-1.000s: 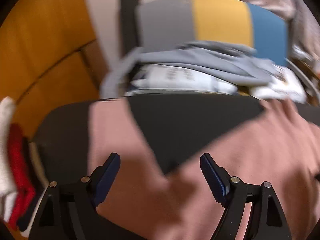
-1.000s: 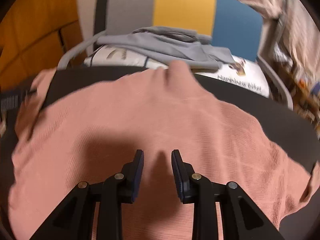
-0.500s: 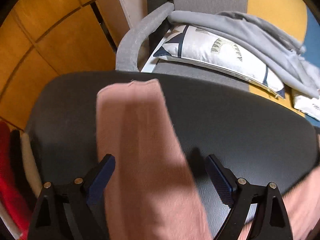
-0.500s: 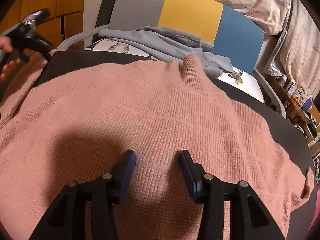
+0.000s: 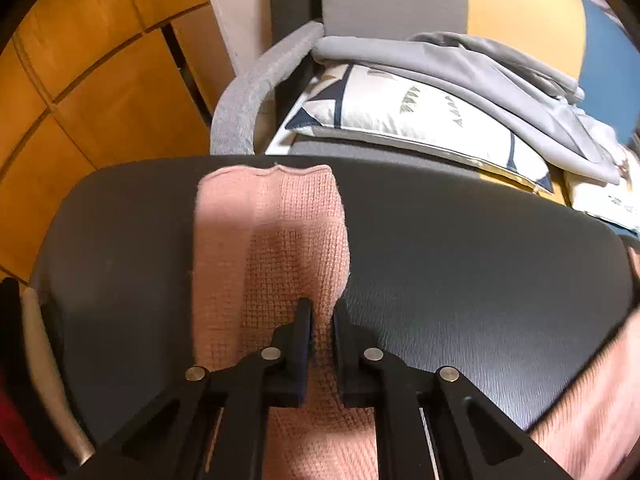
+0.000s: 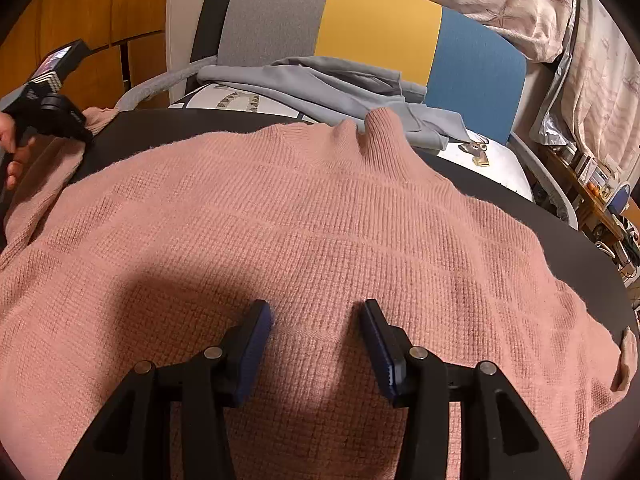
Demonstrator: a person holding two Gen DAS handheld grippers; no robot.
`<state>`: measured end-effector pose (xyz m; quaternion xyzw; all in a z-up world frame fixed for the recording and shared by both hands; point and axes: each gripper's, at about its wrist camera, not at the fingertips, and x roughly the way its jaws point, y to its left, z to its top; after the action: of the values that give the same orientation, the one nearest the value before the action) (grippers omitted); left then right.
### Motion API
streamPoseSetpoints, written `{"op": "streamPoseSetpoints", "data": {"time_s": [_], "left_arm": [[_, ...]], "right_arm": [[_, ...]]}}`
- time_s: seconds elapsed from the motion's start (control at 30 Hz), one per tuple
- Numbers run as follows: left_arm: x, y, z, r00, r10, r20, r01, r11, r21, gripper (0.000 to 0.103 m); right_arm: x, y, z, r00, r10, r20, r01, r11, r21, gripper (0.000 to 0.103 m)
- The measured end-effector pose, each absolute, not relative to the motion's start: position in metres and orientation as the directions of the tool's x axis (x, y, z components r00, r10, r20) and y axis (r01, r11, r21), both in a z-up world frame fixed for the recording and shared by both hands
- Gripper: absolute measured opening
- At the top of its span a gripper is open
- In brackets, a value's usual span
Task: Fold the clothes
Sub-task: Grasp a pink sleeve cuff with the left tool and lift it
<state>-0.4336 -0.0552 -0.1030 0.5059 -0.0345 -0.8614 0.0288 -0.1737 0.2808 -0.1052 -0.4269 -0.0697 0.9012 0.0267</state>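
Observation:
A pink knit sweater (image 6: 320, 240) lies spread flat on a round black table (image 6: 580, 264), collar at the far edge. Its left sleeve (image 5: 272, 240) stretches out across the table (image 5: 460, 272) in the left wrist view. My left gripper (image 5: 321, 320) is shut on the sleeve's right edge, cuff pointing away. The left gripper also shows in the right wrist view (image 6: 52, 116) at the far left, over the sleeve. My right gripper (image 6: 317, 332) is open and empty, fingers just above the sweater's body near its hem.
Behind the table stands a grey, yellow and blue chair (image 6: 380, 28) with a grey garment (image 6: 320, 84) and patterned cushions (image 5: 400, 116) on it. Orange wooden cabinets (image 5: 100, 80) are at left. Red and white clothes (image 5: 16, 440) lie at the left edge.
My left gripper has closed on the sleeve; it was wide open before. My right gripper has opened wider over the sweater's body. The sleeve now lies straight.

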Motion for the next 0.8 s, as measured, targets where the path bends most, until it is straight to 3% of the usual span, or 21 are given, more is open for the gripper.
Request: {"op": "streamPoseSetpoints", "data": {"time_s": [0.13,0.3,0.47,0.63,0.8], "left_arm": [[-0.4,-0.083,-0.055,-0.59,0.044,-0.807,0.013,-0.998,-0.064,0.008],[-0.341,-0.119,0.01,-0.706,0.24,-0.667,-0.068,-0.96,-0.273,0.008],[-0.286,-0.159,0.041,-0.741,0.314,-0.593,-0.117,-0.93,-0.348,0.008],[-0.236,-0.204,0.014,-0.721,0.303,-0.623,-0.04,-0.916,-0.4,0.008],[-0.196,-0.226,-0.038,-0.694,0.213,-0.687,0.057,-0.936,-0.348,0.008]], "right_arm": [[-0.174,0.282,-0.105,-0.635,0.105,-0.765,0.013,-0.989,-0.147,0.048],[-0.175,0.282,-0.105,-0.635,0.105,-0.765,0.014,-0.989,-0.147,0.048],[-0.176,0.28,-0.105,-0.631,0.112,-0.768,0.015,-0.987,-0.157,0.048],[-0.177,0.28,-0.105,-0.623,0.121,-0.772,0.019,-0.985,-0.169,0.048],[-0.181,0.279,-0.103,-0.597,0.126,-0.792,0.026,-0.984,-0.176,0.048]]}}
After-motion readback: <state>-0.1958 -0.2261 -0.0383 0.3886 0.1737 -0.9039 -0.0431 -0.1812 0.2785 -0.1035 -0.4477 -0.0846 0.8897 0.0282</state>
